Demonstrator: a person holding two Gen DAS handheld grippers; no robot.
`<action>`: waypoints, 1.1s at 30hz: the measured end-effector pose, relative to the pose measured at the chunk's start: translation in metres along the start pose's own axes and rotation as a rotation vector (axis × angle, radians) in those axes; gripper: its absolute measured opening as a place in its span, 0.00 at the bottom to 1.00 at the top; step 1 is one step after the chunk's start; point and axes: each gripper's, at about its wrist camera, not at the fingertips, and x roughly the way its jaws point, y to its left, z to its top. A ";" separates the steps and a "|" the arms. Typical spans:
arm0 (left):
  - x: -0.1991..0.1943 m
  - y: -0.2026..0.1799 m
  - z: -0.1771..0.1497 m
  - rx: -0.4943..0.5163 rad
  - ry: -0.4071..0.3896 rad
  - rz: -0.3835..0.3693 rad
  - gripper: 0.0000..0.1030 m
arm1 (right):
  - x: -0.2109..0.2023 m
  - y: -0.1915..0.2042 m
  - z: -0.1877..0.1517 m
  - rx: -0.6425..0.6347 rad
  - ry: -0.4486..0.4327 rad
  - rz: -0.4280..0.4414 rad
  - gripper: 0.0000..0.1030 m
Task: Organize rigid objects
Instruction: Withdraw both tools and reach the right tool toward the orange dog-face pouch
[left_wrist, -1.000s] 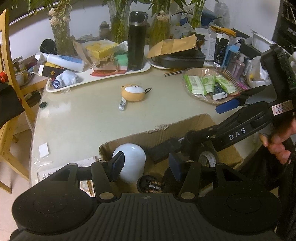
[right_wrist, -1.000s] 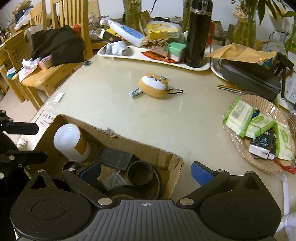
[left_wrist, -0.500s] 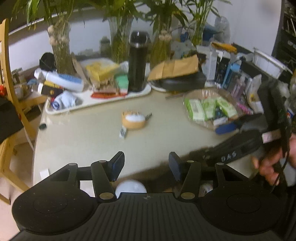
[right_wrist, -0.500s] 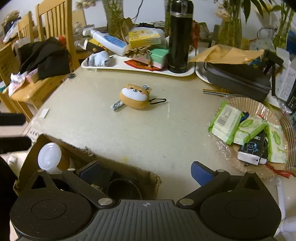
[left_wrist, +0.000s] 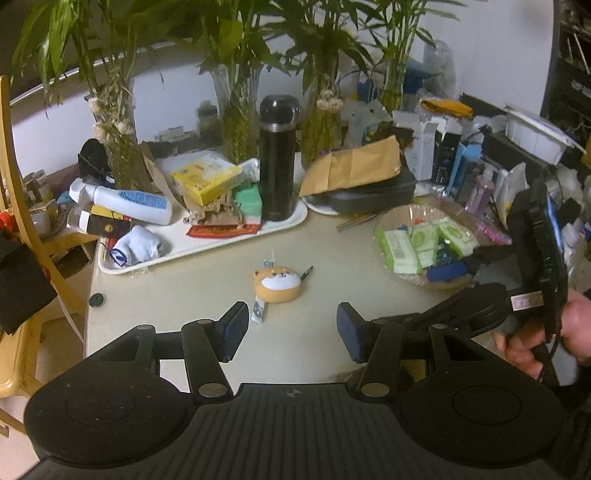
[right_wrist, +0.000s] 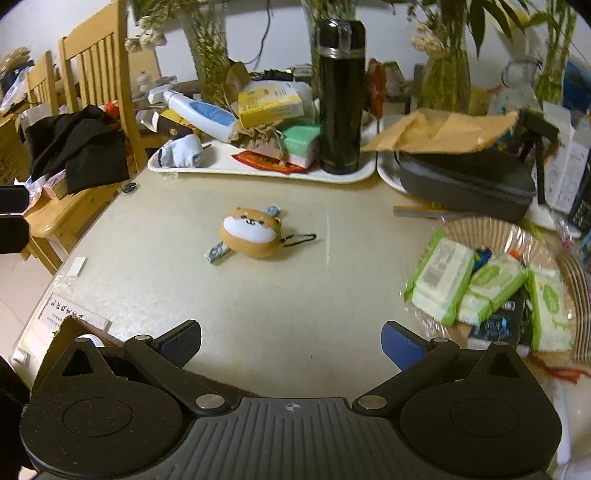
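Left wrist view: left gripper (left_wrist: 291, 330) held wide, nothing between its fingers, above the near part of the beige table (left_wrist: 207, 288).
- Right gripper (right_wrist: 291, 349): spread wide and empty, over bare tabletop.
- Dog-face pouch (left_wrist: 277, 284): orange and white, alone at mid-table, ahead of both grippers, with a black loop on its right side and a small foil packet (right_wrist: 216, 253) touching its near left edge. Nothing stands between it and either gripper.
- White tray (left_wrist: 221, 243), far left: upright black thermos (left_wrist: 277, 158), white lotion bottle (left_wrist: 129, 201) lying down, yellow box (left_wrist: 207, 177), green sponge (left_wrist: 249, 201), rolled white sock (left_wrist: 136, 245).
- Second white plate, far right: dark zip case (right_wrist: 465, 181) with a brown envelope (right_wrist: 443, 131) on top.
- Wicker basket (right_wrist: 480, 229), right: green wet-wipe packs (right_wrist: 439, 275) and a dark packet.
- Cardboard box (right_wrist: 70, 328), near left corner in the right wrist view: mostly hidden behind the gripper; contents cannot be told.
- Wooden chairs (right_wrist: 92, 85), left of the table, one draped with black cloth (right_wrist: 74, 147).
- Vases of green stems along the far edge.
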 end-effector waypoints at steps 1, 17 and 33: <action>0.002 -0.001 -0.001 0.005 0.006 -0.002 0.51 | 0.001 0.002 0.001 -0.015 0.001 0.004 1.00; 0.024 0.013 -0.004 -0.018 0.024 0.011 0.51 | 0.023 0.011 0.018 -0.076 -0.002 0.075 1.00; 0.041 0.033 -0.021 -0.080 0.053 0.047 0.51 | 0.057 0.011 0.041 -0.043 0.021 0.164 1.00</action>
